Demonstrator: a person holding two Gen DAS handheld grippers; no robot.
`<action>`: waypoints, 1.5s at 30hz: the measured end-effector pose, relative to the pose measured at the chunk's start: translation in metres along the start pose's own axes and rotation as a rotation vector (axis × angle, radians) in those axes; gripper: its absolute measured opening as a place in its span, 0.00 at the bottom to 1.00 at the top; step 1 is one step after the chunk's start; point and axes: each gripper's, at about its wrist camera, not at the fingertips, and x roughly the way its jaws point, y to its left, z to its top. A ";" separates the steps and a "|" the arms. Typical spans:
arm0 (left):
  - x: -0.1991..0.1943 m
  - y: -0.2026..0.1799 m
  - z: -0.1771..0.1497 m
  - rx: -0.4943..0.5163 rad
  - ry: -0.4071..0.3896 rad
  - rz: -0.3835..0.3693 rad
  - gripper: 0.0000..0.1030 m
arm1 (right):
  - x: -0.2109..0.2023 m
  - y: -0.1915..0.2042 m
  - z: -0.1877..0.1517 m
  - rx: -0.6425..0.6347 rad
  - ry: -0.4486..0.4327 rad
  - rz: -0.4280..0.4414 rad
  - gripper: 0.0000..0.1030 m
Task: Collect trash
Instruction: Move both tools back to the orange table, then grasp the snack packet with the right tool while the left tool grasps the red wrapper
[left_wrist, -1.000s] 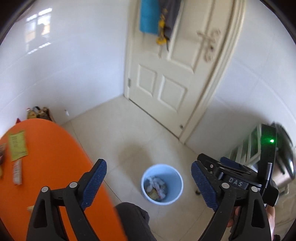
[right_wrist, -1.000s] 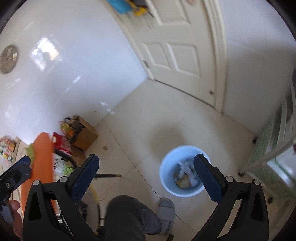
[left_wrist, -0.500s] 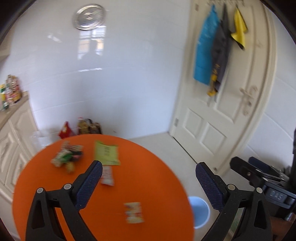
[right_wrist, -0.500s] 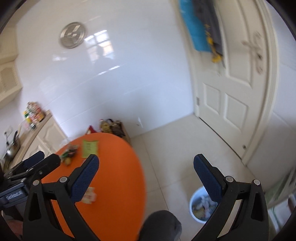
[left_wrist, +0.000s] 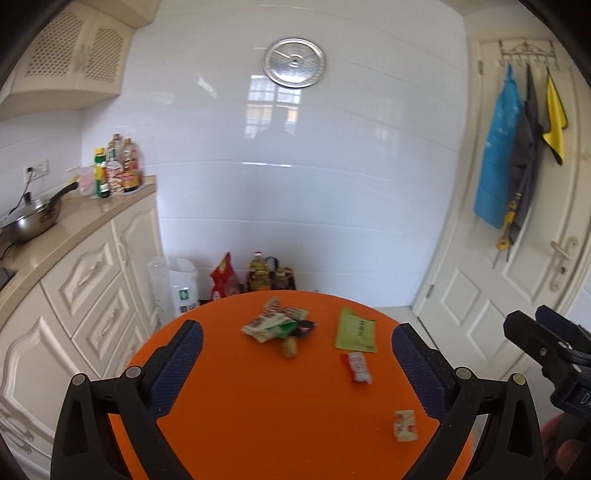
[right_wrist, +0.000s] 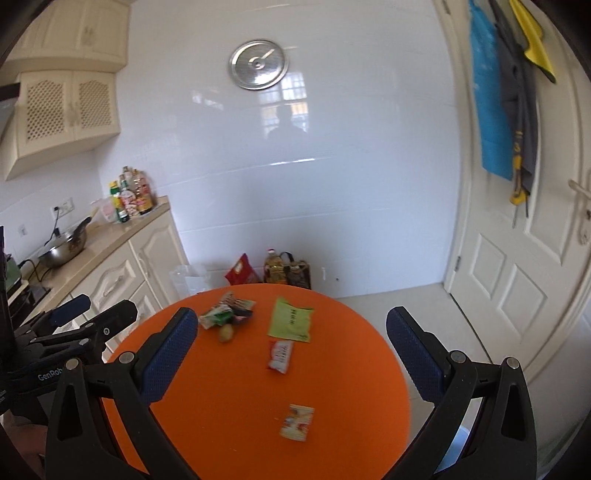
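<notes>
Trash lies on the round orange table (left_wrist: 258, 406): a pile of crumpled wrappers (left_wrist: 275, 324), a flat green packet (left_wrist: 356, 330), a red-and-white wrapper (left_wrist: 358, 366) and a small printed wrapper (left_wrist: 405, 425) nearest me. The right wrist view shows the same pile (right_wrist: 225, 314), green packet (right_wrist: 290, 324), red-and-white wrapper (right_wrist: 280, 355) and small wrapper (right_wrist: 297, 421). My left gripper (left_wrist: 294, 332) hangs open and empty over the near table edge. My right gripper (right_wrist: 291, 317) is open and empty too, beside it on the right. Each one shows at the edge of the other's view.
A cream kitchen counter (left_wrist: 74, 221) with a wok (left_wrist: 31, 218) and bottles (left_wrist: 118, 166) runs along the left. Bags and an oil bottle (left_wrist: 258, 275) stand on the floor by the white wall. A white door (left_wrist: 517, 277) with hanging cloths is at the right.
Both views have swung up and away from the floor and the blue bin to face the orange table. The bin has left both views. Both grippers have stayed open and empty.
</notes>
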 end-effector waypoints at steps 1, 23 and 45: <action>-0.005 0.004 -0.003 -0.007 -0.001 0.016 0.98 | 0.002 0.007 0.000 -0.012 0.003 0.005 1.00; 0.072 0.008 -0.010 -0.056 0.189 0.042 0.98 | 0.123 -0.016 -0.125 0.013 0.476 -0.080 0.77; 0.226 -0.036 0.018 0.068 0.338 -0.028 0.98 | 0.158 -0.049 -0.127 0.036 0.485 -0.005 0.28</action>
